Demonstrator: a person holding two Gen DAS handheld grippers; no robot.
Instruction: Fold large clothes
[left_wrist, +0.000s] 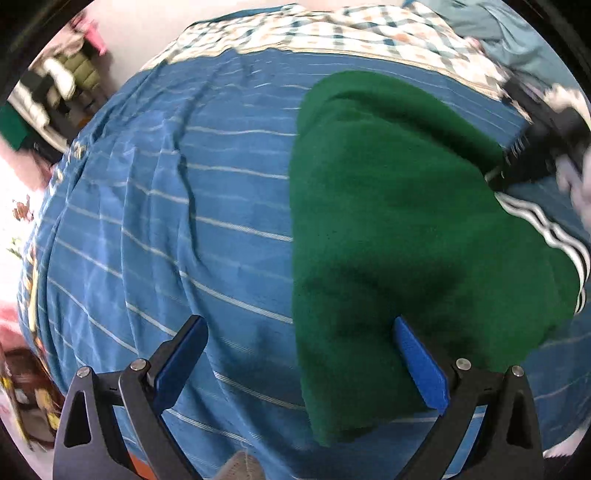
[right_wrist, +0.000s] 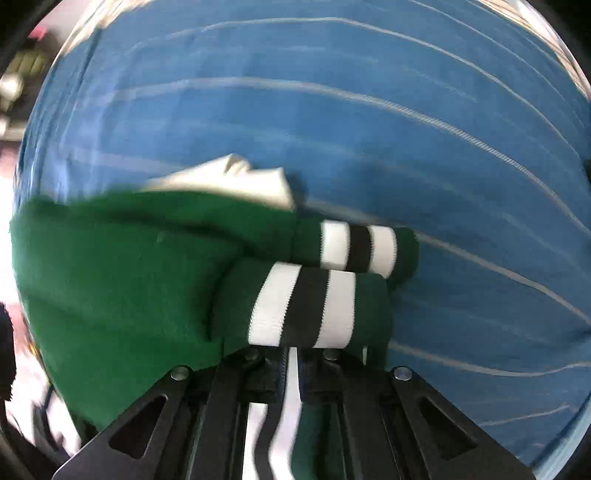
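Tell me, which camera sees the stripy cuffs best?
The right wrist view: both cuffs sit big and close, just ahead of the shut right gripper, which pinches the green top. The left wrist view shows only a blurry bit of stripes at the top's right edge.

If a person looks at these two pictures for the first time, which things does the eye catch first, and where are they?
First comes the green garment, lying partly folded on the blue striped bed sheet. Next, its white and black striped cuffs, bunched just ahead of the right tongs, which are shut on that fabric. The left tongs stand open over the garment's near edge.
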